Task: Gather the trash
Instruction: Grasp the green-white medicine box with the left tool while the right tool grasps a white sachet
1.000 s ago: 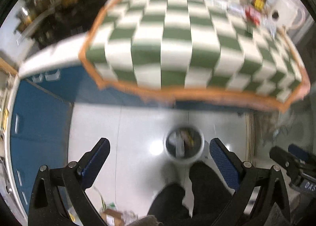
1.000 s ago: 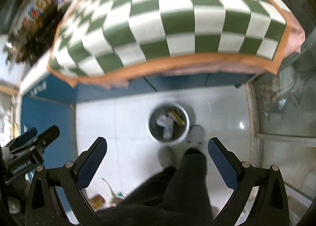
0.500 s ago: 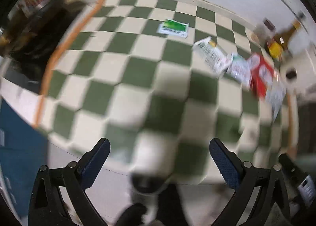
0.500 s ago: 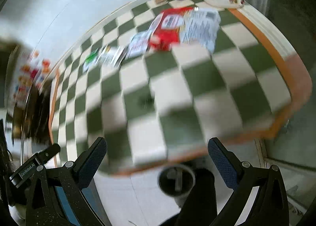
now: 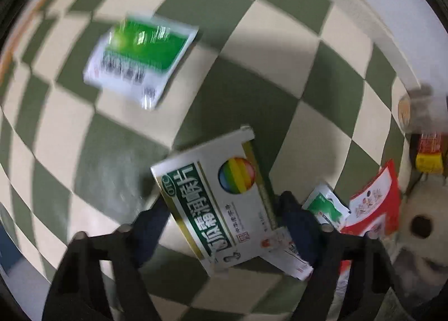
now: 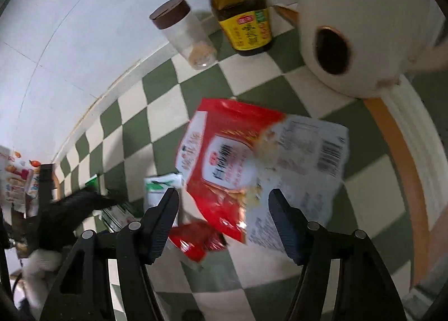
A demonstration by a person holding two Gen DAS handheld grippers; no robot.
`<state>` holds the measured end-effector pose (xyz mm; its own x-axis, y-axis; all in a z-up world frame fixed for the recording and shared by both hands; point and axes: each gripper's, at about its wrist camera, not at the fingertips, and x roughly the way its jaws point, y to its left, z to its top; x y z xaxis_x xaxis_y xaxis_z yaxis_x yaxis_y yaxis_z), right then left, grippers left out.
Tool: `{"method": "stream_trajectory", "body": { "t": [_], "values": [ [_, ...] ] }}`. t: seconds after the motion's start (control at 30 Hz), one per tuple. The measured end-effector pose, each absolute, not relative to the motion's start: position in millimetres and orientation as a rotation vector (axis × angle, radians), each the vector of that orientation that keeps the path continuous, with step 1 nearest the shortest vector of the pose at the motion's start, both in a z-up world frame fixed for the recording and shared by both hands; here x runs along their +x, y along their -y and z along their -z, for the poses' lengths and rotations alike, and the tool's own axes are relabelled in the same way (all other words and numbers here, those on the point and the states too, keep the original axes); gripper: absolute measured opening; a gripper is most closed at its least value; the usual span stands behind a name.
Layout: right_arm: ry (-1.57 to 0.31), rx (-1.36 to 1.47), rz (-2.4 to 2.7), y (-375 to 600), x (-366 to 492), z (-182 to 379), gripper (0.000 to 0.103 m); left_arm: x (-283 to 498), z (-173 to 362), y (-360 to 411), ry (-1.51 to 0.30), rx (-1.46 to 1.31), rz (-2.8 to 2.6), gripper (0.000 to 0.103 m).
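In the left wrist view my left gripper (image 5: pixel 224 220) is open, one finger on each side of a white medicine box (image 5: pixel 221 203) with green print and a rainbow circle, lying on the green-checked tablecloth (image 5: pixel 252 91). A green and white sachet (image 5: pixel 137 60) lies farther off to the left. In the right wrist view my right gripper (image 6: pixel 224 209) is open over a red snack bag (image 6: pixel 224 153) that overlaps a white wrapper with a barcode (image 6: pixel 310 153). A small crumpled red wrapper (image 6: pixel 196 239) lies by the left finger.
A brown sauce bottle (image 6: pixel 240 4), a clear jar with a brown lid (image 6: pixel 184 32) and a white kettle (image 6: pixel 364 24) stand at the back by the wall. A small green-white sachet (image 6: pixel 159 186) lies left of the red bag. The table's orange-trimmed edge (image 6: pixel 403 158) runs on the right.
Both grippers have moved from over the floor bin up and onto the table, close above the trash. The left now straddles the medicine box; the right hovers over the red bag.
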<state>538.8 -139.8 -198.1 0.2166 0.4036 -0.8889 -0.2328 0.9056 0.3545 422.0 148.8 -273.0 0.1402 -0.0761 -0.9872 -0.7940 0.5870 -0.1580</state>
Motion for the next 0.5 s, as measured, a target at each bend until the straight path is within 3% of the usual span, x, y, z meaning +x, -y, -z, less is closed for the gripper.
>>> {"method": "stream_trajectory", "body": {
  "t": [0.23,0.5],
  "values": [
    [-1.352,0.056,-0.643,64.0,521.4,214.3,0.069,367.5,260.7,-127.7,-1.365,-0.418,-0.63,0.073],
    [-1.457,-0.054,-0.809,-4.5,463.0,245.2,0.069,283.5,262.1,-147.5,-1.297,-0.605,-0.703,0.073]
  ]
}}
